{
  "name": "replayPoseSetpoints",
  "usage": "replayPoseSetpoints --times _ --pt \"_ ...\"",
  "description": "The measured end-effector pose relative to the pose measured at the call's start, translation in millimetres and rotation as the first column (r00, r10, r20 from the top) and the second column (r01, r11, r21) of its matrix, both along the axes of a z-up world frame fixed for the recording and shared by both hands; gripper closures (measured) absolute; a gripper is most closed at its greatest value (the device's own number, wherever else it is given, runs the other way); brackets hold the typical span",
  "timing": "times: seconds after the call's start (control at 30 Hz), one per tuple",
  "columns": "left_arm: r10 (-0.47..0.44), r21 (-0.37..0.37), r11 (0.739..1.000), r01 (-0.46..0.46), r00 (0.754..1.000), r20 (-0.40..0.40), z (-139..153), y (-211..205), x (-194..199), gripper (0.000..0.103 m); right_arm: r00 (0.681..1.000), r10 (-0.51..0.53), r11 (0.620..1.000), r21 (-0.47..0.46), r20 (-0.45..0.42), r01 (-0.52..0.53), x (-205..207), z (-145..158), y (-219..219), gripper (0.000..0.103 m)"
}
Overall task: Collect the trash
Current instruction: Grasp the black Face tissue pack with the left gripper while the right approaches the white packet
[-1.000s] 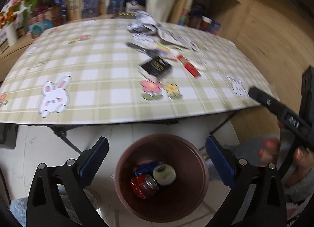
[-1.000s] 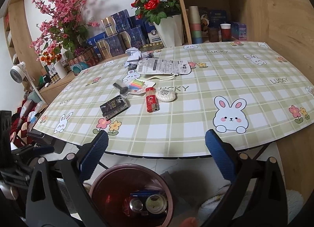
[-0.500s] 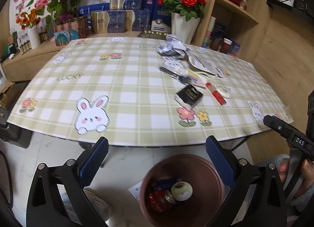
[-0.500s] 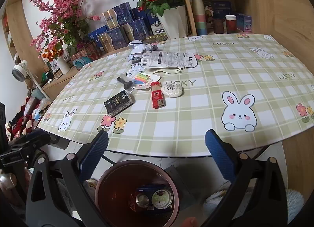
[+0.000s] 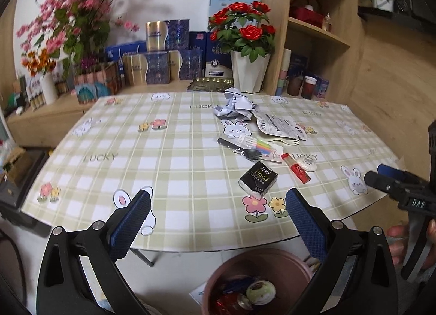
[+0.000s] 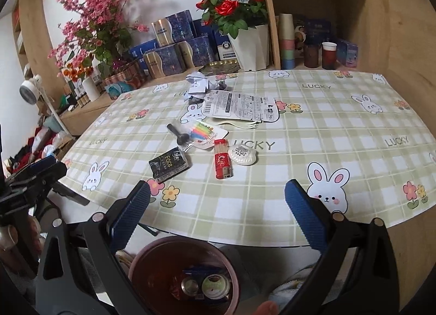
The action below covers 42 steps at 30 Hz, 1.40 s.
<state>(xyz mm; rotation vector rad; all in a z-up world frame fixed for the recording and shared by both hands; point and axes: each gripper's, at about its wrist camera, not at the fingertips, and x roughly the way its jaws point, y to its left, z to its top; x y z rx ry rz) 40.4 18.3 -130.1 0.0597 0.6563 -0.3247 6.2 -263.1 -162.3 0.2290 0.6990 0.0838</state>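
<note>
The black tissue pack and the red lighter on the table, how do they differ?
The tissue pack is black, flat and squarish with the word Face printed on it; the lighter is red, slim and long with a metal end. The tissue pack lies nearer the table edge, left of the lighter, which touches a white round thing. Both lie flat, untouched by either gripper.

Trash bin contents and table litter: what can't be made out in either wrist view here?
- Trash bin: left wrist view, lower part cut by the frame edge and the gripper finger; the blue item under the can is unidentifiable.
- Pale utensils: mostly hidden under the printed wrapper.
- Crumpled paper: print too small.
</note>
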Motion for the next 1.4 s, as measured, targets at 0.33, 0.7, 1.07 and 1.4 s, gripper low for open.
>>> replayPoseSetpoints --times 0.33,0.7,1.07,1.4 --pt "-0.005 0.035 0.999 0.004 1.000 0.019 -5.8 -11.2 11.4 0.006 0.999 0.014 1.000 -0.026 -0.047 -0.016 10.5 -11.0 0.5 0.006" --pt "-0.019 0.063 0.998 0.017 0.999 0.026 -10.5 -22.2 25.0 0.006 0.997 -0.012 1.000 -0.010 -0.076 0.011 19.5 -20.4 -19.5 0.006" --pt "-0.029 0.059 0.998 0.026 0.999 0.046 -15.2 -38.5 39.8 0.006 0.992 -0.032 0.999 -0.028 -0.126 0.029 33.5 -35.3 -40.9 0.006" --pt "-0.110 0.065 0.992 0.113 0.993 -0.044 -31.8 -65.3 63.0 0.006 0.980 -0.070 0.997 -0.056 -0.188 0.060 56.2 -57.0 -67.8 0.006"
